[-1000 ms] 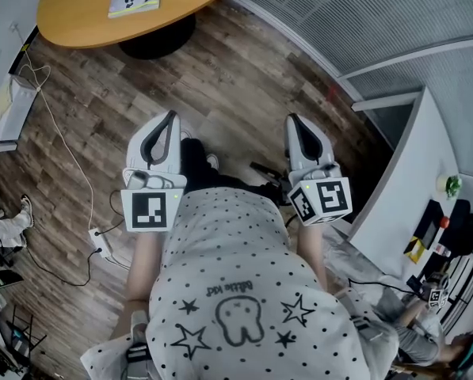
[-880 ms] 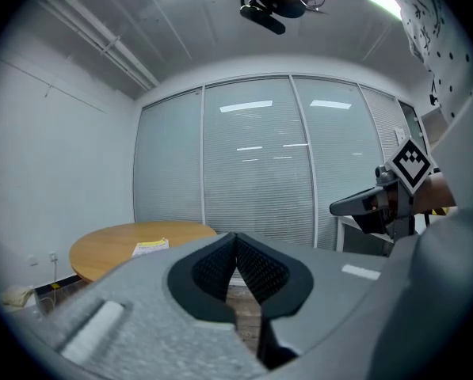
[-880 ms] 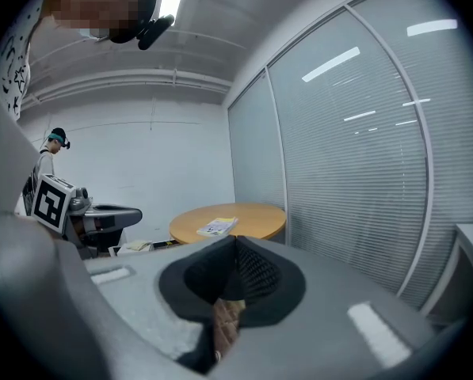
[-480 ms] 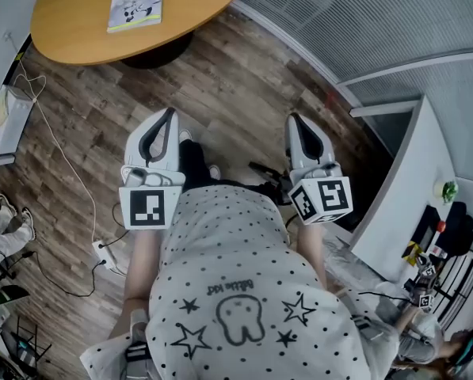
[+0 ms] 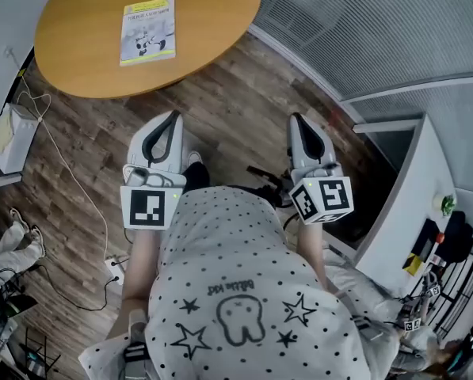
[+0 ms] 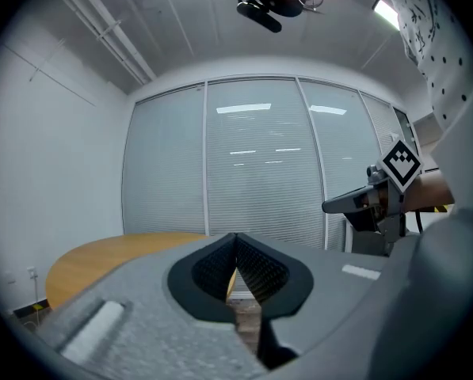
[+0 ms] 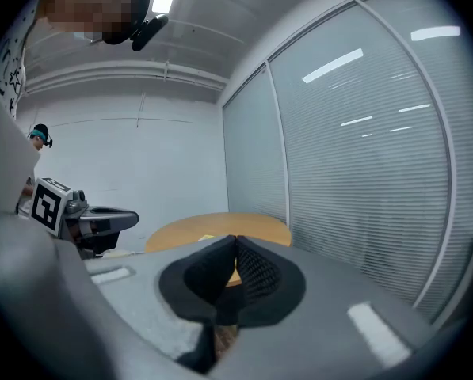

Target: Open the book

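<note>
A closed book [image 5: 148, 30] with a pale yellow and white cover lies flat on the round wooden table [image 5: 85, 54] at the top of the head view. My left gripper [image 5: 173, 115] and right gripper [image 5: 293, 119] are held side by side over the wood floor, well short of the table, both shut with nothing between the jaws. In the left gripper view my left gripper [image 6: 235, 237] points level, the table [image 6: 125, 252] low at left. In the right gripper view my right gripper [image 7: 235, 239] aims toward the table [image 7: 220, 228]; a sliver of the book shows just left of the jaws.
Glass walls with blinds [image 5: 363, 30] run behind the table. A white cable [image 5: 58, 133] and power strip [image 5: 113, 269] lie on the floor at left. A white cabinet [image 5: 402, 188] stands at right. Another person's legs [image 5: 6, 252] show at the far left.
The table and book have come lower and nearer in the head view as I walk toward them. Both grippers keep their place in front of my body, still shut.
</note>
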`<state>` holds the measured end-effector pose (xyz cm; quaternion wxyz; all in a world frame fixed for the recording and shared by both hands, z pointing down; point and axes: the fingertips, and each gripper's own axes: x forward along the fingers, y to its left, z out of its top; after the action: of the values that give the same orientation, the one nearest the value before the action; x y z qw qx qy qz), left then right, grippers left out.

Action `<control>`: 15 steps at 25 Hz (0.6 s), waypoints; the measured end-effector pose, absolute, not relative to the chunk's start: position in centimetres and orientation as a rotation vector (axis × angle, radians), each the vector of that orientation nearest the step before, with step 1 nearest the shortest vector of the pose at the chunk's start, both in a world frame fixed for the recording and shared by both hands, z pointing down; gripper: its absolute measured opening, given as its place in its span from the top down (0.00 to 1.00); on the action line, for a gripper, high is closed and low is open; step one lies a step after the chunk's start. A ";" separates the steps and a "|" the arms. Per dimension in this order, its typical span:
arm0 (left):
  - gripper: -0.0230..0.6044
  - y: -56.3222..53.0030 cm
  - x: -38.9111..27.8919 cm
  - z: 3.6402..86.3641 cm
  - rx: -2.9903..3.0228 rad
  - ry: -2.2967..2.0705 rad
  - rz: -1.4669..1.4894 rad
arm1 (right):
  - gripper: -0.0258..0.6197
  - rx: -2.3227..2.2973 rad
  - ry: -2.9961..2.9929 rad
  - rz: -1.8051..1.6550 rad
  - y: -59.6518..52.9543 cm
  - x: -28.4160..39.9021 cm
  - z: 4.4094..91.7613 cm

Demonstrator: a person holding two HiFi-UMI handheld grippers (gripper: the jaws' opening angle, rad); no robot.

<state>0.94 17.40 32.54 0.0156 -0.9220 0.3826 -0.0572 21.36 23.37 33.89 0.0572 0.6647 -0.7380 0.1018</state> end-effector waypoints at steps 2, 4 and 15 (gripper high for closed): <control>0.95 16.1 0.4 32.5 -2.874 1.174 -0.164 | 0.95 2.016 -2.234 0.315 22.2 20.6 34.1; 0.95 14.8 -0.4 32.6 -2.860 1.179 -0.163 | 0.95 2.014 -2.233 0.326 21.2 20.1 34.5; 0.95 11.5 -5.0 33.6 -2.818 1.294 -0.155 | 0.95 1.973 -2.275 0.343 16.8 16.3 35.1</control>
<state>-5.04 11.54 33.59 0.0184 -0.9075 0.4167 -0.0500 16.28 16.80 35.07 0.0553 0.6500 -0.7494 0.1130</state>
